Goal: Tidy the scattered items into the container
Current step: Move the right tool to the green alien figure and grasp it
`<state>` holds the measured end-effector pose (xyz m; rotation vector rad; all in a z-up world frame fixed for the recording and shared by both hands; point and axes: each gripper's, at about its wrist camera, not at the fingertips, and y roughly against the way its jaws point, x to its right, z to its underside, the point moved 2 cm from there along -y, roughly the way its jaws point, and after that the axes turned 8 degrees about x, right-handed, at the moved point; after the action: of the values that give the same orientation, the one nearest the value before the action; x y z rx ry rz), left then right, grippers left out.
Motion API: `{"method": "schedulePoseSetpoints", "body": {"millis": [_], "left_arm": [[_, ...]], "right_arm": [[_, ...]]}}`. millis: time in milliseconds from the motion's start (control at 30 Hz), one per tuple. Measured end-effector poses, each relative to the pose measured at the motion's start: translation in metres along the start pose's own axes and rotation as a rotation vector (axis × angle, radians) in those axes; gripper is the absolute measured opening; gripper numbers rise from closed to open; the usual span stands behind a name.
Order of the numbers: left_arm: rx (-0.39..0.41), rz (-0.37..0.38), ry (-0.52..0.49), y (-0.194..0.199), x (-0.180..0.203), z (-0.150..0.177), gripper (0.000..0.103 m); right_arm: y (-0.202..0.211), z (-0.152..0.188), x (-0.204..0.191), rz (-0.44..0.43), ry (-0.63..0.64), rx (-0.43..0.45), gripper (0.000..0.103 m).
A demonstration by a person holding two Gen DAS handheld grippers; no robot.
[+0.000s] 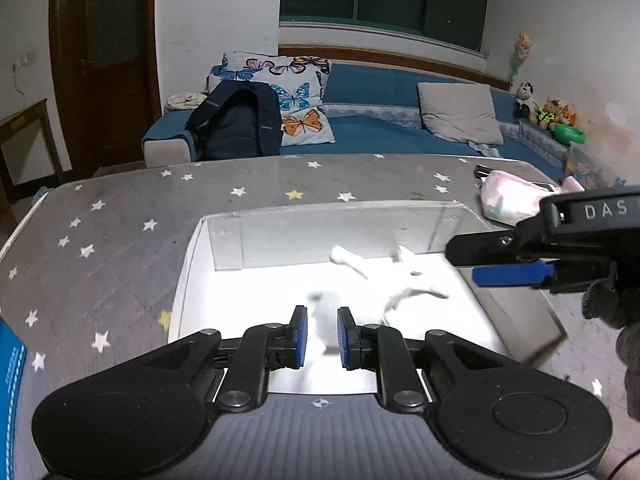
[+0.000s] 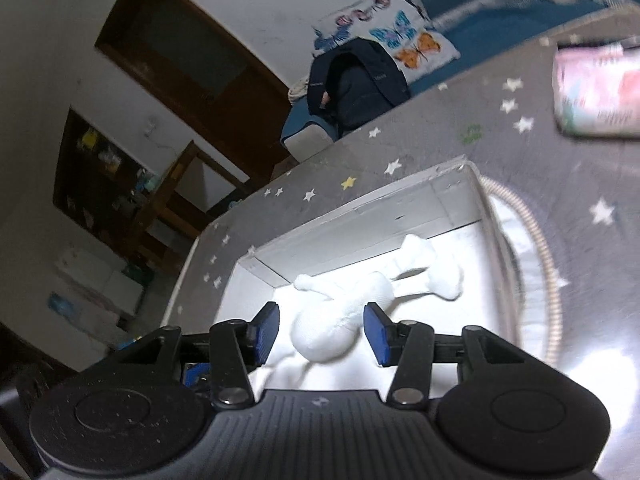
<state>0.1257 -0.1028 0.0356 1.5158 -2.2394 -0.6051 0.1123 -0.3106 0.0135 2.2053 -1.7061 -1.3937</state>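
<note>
Fingers on your left gripper (image 1: 322, 336) sit parted by a narrow gap, nothing pinched; only bright white shows between the blue pads and it's too washed out to say what that is. Your right gripper (image 2: 320, 334) has its fingers spread wider, pads clear on both sides of the white stuffed toy (image 2: 340, 320), whose round end lies between them, not gripped. Toy is already inside the white container (image 2: 360, 216): its limbs stretch ahead of the right fingers toward the far wall. From the left wrist view the same toy (image 1: 400, 280) lies ahead and to the right of your left fingers, blurred, with the right gripper (image 1: 508, 264) coming in from the right edge over the container (image 1: 192, 248). Container sits on the grey star-patterned table (image 1: 120, 220). Pink-and-white packet (image 2: 596, 92) lies on the table well beyond the right fingers, up and to the right, outside the container.
</note>
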Motion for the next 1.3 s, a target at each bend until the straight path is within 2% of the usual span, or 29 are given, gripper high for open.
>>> {"method": "schedulePoseSetpoints", "body": {"millis": [133,533,700,833,967,1300], "left_arm": [[0.001,0.022,0.019,0.014,0.007,0.009,0.018],[0.012,0.086,0.072,0.051,0.031,0.034,0.021],[-0.002,0.146,0.096,0.058,0.049,0.044,0.021],[-0.025,0.219,0.099,0.057,0.069,0.052,0.021],[-0.055,0.272,0.06,0.054,0.091,0.062,0.021],[-0.137,0.35,0.03,0.043,0.125,0.088,0.023]], "right_arm": [[0.025,0.011,-0.003,0.029,0.086,0.003,0.048],[0.087,0.049,0.002,0.079,0.185,0.065,0.05],[0.107,0.061,0.012,0.137,0.218,0.096,0.051],[0.115,0.072,0.028,0.17,0.19,0.086,0.051],[0.115,0.077,0.043,0.174,0.134,0.071,0.051],[0.099,0.08,0.063,0.153,0.067,-0.007,0.051]]}}
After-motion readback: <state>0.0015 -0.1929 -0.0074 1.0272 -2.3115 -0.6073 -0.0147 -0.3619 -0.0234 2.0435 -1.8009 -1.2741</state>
